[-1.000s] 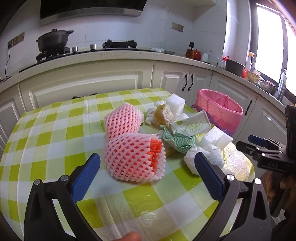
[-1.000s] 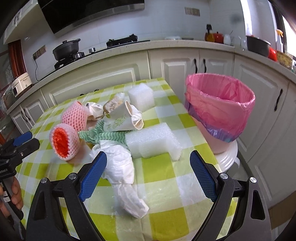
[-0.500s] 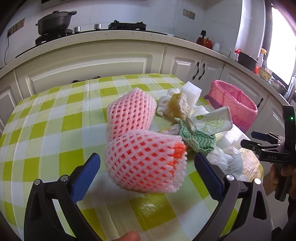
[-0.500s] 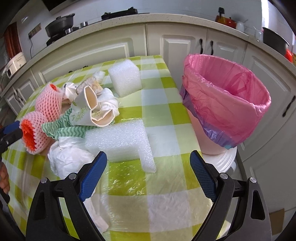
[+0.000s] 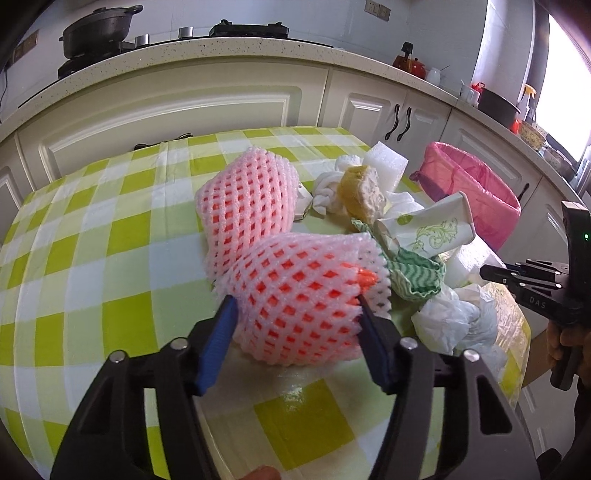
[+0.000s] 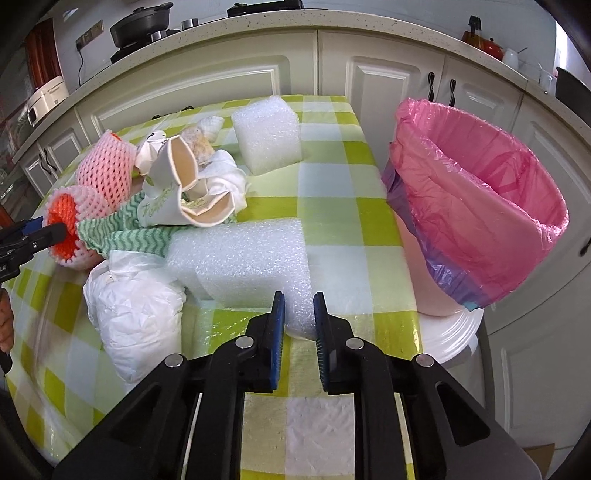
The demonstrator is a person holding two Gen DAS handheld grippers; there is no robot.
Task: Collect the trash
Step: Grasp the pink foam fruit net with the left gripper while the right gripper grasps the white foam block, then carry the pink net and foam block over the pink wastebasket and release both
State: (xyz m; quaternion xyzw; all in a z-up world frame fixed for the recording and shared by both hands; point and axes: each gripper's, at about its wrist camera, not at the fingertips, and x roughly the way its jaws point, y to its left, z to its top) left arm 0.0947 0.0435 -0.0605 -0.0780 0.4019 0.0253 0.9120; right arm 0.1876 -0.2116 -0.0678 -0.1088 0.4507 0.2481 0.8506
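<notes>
Worktop (image 5: 122,236) under a green, white and yellow check cloth with a glossy clear cover. Behind it, cream cabinets (image 5: 207,107) run in a curve beneath a speckled counter (image 5: 229,51). On the counter: black lidded pot (image 5: 98,29) on a hob at left, second burner (image 5: 249,28) to its right, red kettle (image 5: 413,64) farther right, dark pot (image 5: 496,109) near the bright window. Black handles (image 6: 441,86) on two cabinet doors. White appliance (image 6: 46,98) at far left of the counter.

left tool (image 5: 295,325) now clamping foam net (image 5: 303,299), right tool (image 6: 298,325) pinching foam block (image 6: 251,258)
</notes>
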